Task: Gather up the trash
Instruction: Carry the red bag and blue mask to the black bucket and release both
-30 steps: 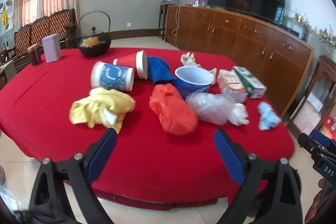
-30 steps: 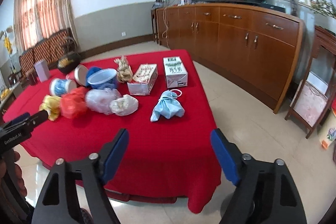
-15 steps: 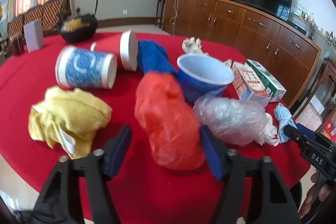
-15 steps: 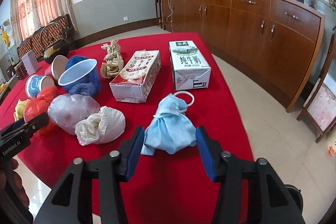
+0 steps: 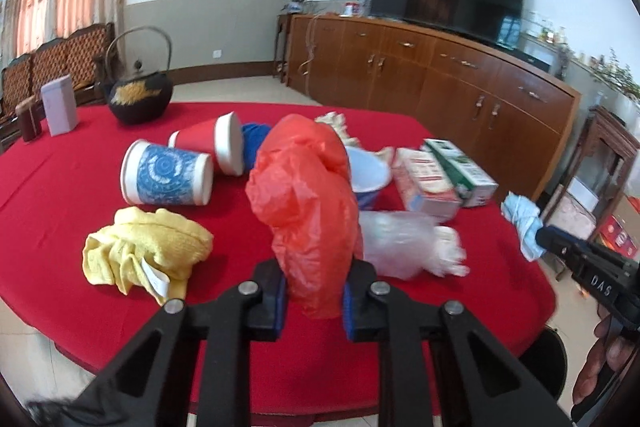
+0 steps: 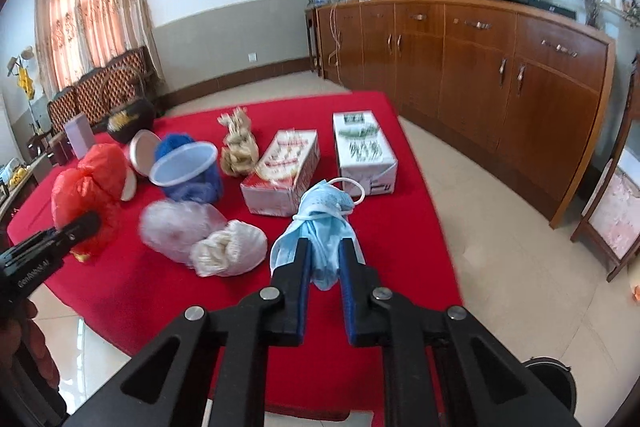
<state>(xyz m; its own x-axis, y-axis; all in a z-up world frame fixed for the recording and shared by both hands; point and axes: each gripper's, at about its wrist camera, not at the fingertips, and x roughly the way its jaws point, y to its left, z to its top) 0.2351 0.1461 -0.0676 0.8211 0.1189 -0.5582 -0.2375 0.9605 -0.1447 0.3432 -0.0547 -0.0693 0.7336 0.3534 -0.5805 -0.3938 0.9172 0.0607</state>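
Observation:
My left gripper (image 5: 314, 291) is shut on a crumpled red plastic bag (image 5: 308, 203) and holds it up above the red tablecloth (image 5: 60, 195). My right gripper (image 6: 325, 267) is shut on a light blue face mask (image 6: 322, 223) and holds it lifted over the table's near right edge. The red bag (image 6: 86, 187) and the left gripper (image 6: 48, 243) also show in the right wrist view. The mask (image 5: 522, 223) and the right gripper (image 5: 580, 263) show at the right of the left wrist view.
On the table lie a yellow cloth (image 5: 144, 251), a blue-patterned cup (image 5: 168, 179), a red cup (image 5: 212, 143), a blue tub (image 6: 188, 171), a clear bag (image 6: 180, 231), a white wad (image 6: 228, 253), two cartons (image 6: 282, 173) (image 6: 364, 151) and a black kettle (image 5: 140, 95). A wooden sideboard (image 6: 500, 67) stands behind.
Both grippers have closed: the left on the red bag, the right on the blue mask. Both items are now lifted off the table.

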